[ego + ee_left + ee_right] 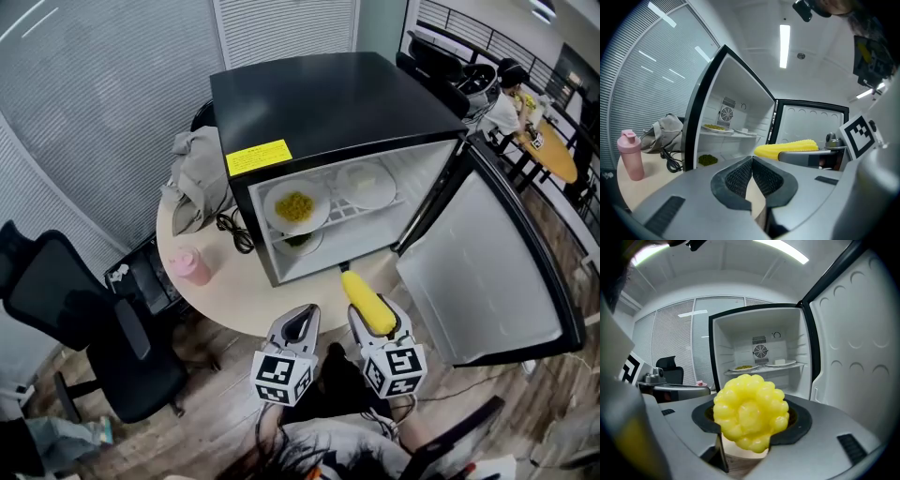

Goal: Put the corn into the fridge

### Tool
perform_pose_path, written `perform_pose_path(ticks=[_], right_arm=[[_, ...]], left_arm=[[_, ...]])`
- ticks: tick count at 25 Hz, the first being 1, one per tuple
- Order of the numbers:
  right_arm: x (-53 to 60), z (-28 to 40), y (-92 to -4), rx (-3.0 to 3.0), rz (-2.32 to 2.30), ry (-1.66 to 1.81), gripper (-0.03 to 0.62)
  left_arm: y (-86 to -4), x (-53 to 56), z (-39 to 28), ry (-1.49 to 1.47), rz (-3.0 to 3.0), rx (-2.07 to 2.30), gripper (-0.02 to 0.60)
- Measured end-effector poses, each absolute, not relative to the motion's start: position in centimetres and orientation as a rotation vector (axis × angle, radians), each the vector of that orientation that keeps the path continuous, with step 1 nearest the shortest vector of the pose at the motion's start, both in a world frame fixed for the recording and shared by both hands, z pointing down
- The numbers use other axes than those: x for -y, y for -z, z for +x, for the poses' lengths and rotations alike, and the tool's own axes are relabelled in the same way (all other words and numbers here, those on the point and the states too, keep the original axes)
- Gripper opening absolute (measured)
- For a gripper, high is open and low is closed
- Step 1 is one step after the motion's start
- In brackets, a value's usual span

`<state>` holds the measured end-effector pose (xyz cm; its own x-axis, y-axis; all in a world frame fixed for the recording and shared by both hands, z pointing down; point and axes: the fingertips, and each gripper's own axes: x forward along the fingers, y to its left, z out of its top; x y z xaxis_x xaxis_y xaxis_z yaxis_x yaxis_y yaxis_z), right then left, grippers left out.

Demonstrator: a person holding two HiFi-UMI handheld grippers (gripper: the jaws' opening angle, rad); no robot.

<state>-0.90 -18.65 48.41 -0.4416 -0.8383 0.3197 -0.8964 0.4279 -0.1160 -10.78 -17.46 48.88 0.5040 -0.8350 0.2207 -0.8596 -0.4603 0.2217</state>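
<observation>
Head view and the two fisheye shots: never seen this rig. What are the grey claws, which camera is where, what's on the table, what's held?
No robot here: a person holds two hand-held grippers, each carrying a marker cube. The head view looks down from the person's head. The other two come from cameras riding on each gripper, looking along its jaws. The left gripper is shut and empty. The right gripper is closed on a yellow corn cob, pointed at the open mini fridge, whose door stands swung right. The fridge sits on a round table with a pink bottle, a grey bag and a black cable. Inside are plates, one with yellow food.
</observation>
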Motion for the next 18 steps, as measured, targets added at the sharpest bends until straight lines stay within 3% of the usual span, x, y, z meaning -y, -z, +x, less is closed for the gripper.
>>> perform_pose_path(ticks=[18], right_arm=[[30.9, -1.6, -55.5, 2.433, 1.291, -0.386, 0.253]], left_arm=[[-50.8, 25.5, -9.5, -0.179, 2.334, 1.543, 0.011]])
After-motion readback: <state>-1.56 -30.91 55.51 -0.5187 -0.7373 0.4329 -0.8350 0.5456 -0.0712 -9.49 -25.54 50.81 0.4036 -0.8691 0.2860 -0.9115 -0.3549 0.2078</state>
